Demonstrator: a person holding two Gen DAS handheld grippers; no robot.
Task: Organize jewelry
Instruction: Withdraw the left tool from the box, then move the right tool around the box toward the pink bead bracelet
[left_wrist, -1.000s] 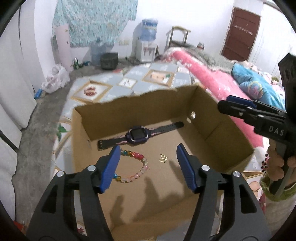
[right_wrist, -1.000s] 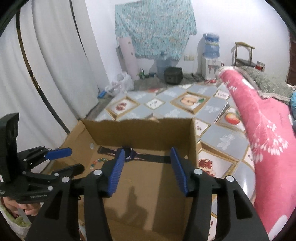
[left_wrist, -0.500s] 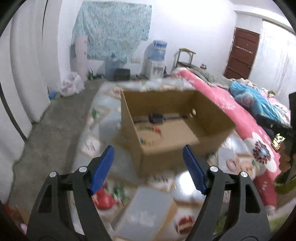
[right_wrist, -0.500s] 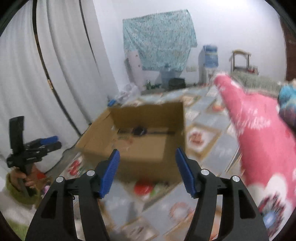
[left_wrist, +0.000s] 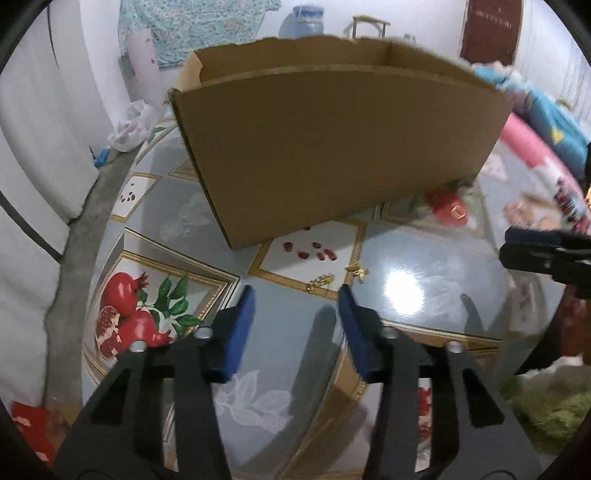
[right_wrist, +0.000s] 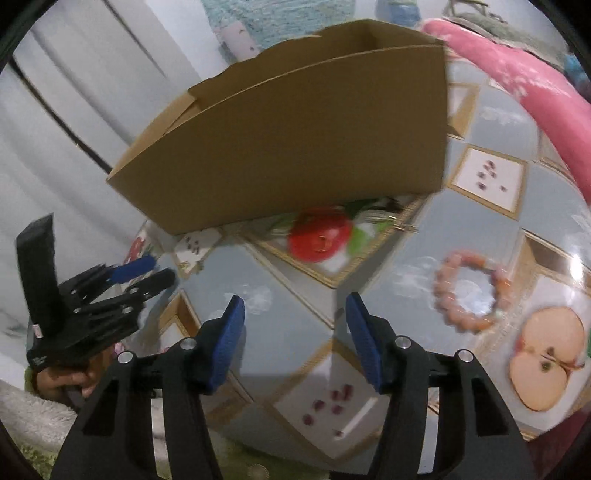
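A brown cardboard box (left_wrist: 332, 140) stands on the patterned floor mat, and its near wall hides the inside. Two small gold jewelry pieces (left_wrist: 320, 281) (left_wrist: 356, 271) lie on the mat just ahead of my left gripper (left_wrist: 295, 295). Its blue pads are closing with nothing between them. In the right wrist view a pink bead bracelet (right_wrist: 469, 291) lies on the mat, to the right of my right gripper (right_wrist: 295, 306). That gripper's jaws are also closing on nothing. The box (right_wrist: 295, 140) rises behind it. Each gripper shows at the edge of the other's view (left_wrist: 535, 251) (right_wrist: 147, 273).
The glossy mat (left_wrist: 177, 221) is printed with fruit pictures and gold frames. A small gold piece (left_wrist: 458, 212) rests on a printed red fruit near the box's corner. A pink blanket (right_wrist: 517, 74) lies to the right, white curtains (left_wrist: 37, 147) to the left. A hand (right_wrist: 74, 376) grips the left tool.
Both grippers have pulled back from over the box and sunk low to the mat in front of it. The watch and bracelet inside are now hidden. The left jaws stand narrower.
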